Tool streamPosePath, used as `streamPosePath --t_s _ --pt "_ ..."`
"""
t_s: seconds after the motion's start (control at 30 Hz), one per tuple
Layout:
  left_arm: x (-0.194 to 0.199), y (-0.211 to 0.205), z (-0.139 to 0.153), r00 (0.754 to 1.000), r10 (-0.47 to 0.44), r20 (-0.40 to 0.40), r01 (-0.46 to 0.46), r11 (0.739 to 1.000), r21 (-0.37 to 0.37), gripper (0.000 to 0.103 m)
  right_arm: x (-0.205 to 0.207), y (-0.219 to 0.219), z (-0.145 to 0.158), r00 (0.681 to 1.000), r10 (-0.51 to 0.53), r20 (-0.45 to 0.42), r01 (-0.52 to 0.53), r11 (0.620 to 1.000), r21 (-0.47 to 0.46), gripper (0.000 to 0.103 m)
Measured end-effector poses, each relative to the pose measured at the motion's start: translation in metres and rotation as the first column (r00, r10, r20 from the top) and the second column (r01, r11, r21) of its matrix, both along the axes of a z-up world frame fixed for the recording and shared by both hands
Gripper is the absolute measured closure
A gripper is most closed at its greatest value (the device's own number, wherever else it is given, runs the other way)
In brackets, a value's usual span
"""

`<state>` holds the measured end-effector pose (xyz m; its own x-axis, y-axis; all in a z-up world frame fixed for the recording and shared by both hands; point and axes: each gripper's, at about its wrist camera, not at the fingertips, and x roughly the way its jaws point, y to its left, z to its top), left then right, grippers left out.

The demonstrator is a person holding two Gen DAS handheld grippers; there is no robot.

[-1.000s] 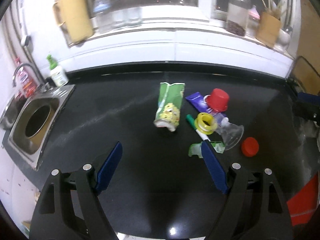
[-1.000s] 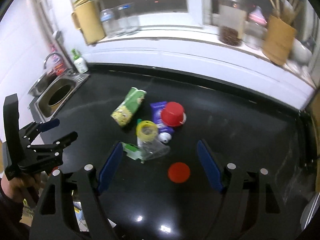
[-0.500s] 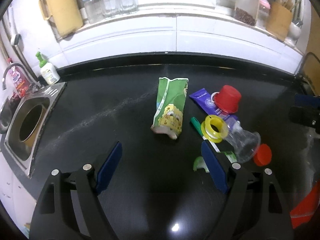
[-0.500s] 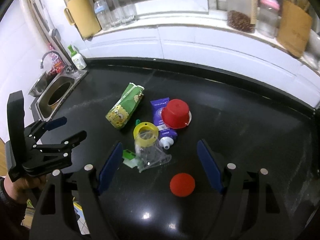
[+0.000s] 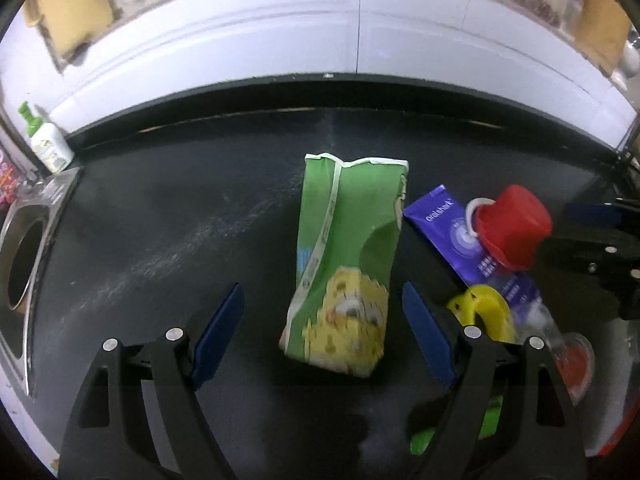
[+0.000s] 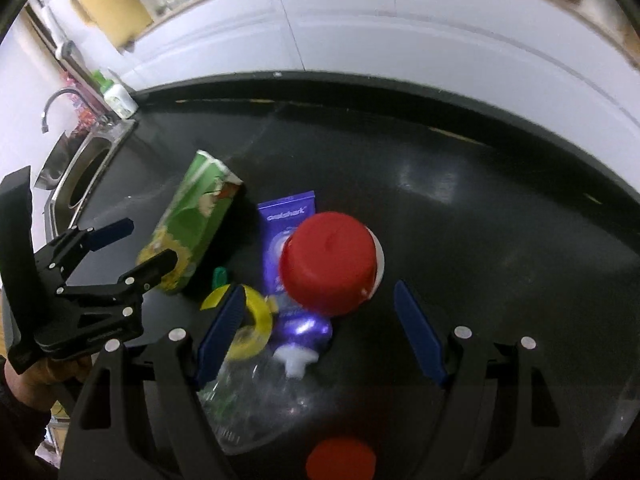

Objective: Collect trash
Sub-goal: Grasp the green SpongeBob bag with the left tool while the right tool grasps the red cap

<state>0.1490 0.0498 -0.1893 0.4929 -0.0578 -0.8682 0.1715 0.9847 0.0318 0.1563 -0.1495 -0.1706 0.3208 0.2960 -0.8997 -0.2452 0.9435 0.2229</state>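
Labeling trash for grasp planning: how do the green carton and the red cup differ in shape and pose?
The green carton is a long, flattened box lying on its side; the red cup is round and sits mouth-down.
The green carton is printed with a yellow cartoon figure; the red cup is plain red with a white rim.
The green carton lies between the open left gripper's fingers; the red cup rests on the purple tube.
Both are on the black counter.

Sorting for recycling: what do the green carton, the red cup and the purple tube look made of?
Green carton: printed coated paperboard, likely; folded seam and dented, creased side.
Red cup: smooth moulded plastic with a soft sheen, upside down.
Purple tube: glossy flexible plastic or laminate, flat crimped end; looks like toothpaste.
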Motion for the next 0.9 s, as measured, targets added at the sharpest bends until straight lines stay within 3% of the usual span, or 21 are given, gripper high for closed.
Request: streamPosePath --t_s 0.13,0.17,0.2,0.27,0.53,0.9 --pt "0.017 0.0 -0.014 0.999 -0.011 -0.033 0.011 1.0 -0.017 0.025 0.017 0.003 -0.015 0.999 0.007 -0.036 -0.007 1.0 0.007 0.029" --pt "0.02 0.0 -0.017 0.999 -0.015 -0.04 0.014 1.0 -0.024 0.026 0.021 0.004 -0.018 0.999 0.011 -0.045 -0.01 1.0 0.008 0.031" --pt "0.023 -0.001 -0.021 0.999 -0.021 -0.048 0.02 0.999 -0.032 0.027 0.023 0.004 -0.02 0.999 0.014 -0.051 -0.014 1.0 0.011 0.04" --pt "0.026 -0.001 -0.024 0.998 -0.033 -0.057 0.03 0.998 -0.047 0.047 0.025 0.005 -0.025 0.998 0.022 -0.06 -0.021 1.0 0.014 0.048" --pt "0.026 -0.003 -0.019 0.998 -0.052 -0.042 0.049 0.996 -0.069 0.05 0.022 0.006 -0.016 0.999 0.03 -0.02 -0.03 1.0 0.008 0.049" --pt "0.014 -0.001 0.012 0.999 -0.035 0.005 0.035 0.997 -0.063 0.05 0.014 0.016 0.015 0.996 0.071 0.049 -0.071 0.997 -0.005 0.049"
